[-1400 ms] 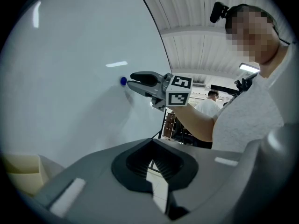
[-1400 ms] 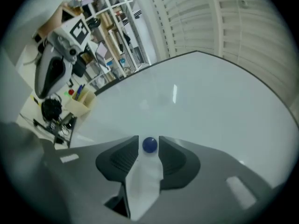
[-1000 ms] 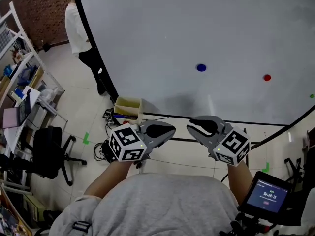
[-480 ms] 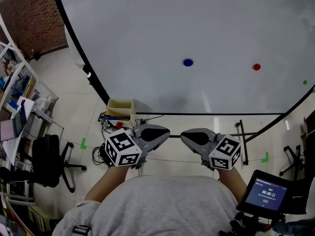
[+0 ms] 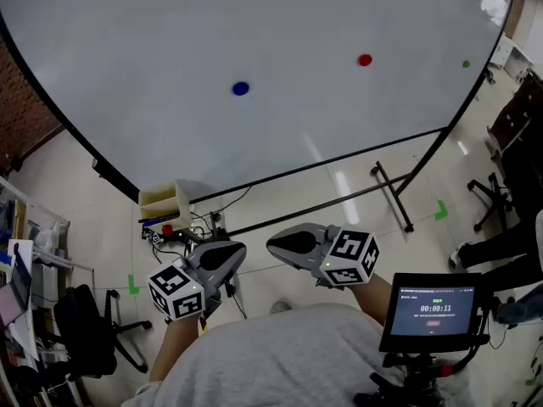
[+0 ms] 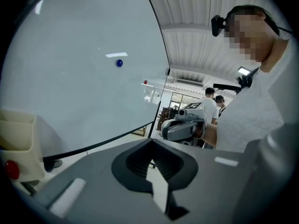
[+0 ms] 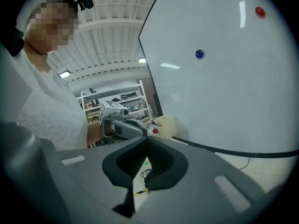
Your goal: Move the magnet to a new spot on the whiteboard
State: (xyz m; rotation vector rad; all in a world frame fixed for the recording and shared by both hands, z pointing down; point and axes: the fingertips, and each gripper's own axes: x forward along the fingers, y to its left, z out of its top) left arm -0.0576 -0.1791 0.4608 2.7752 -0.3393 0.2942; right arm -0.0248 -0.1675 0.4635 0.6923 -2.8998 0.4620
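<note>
Since earlier the right claw (image 5: pixel 276 246) has closed; it and the left claw (image 5: pixel 237 251) sit pressed together, empty, near the body (pre-reach, I judge), well apart from the blue magnet (image 5: pixel 241 88) on the whiteboard (image 5: pixel 153 41).

Grey shirt (image 5: pixel 288 354); grey left gripper (image 5: pixel 238 252) and right gripper (image 5: pixel 272 246) bear marker cubes (image 5: pixel 176 291).
</note>
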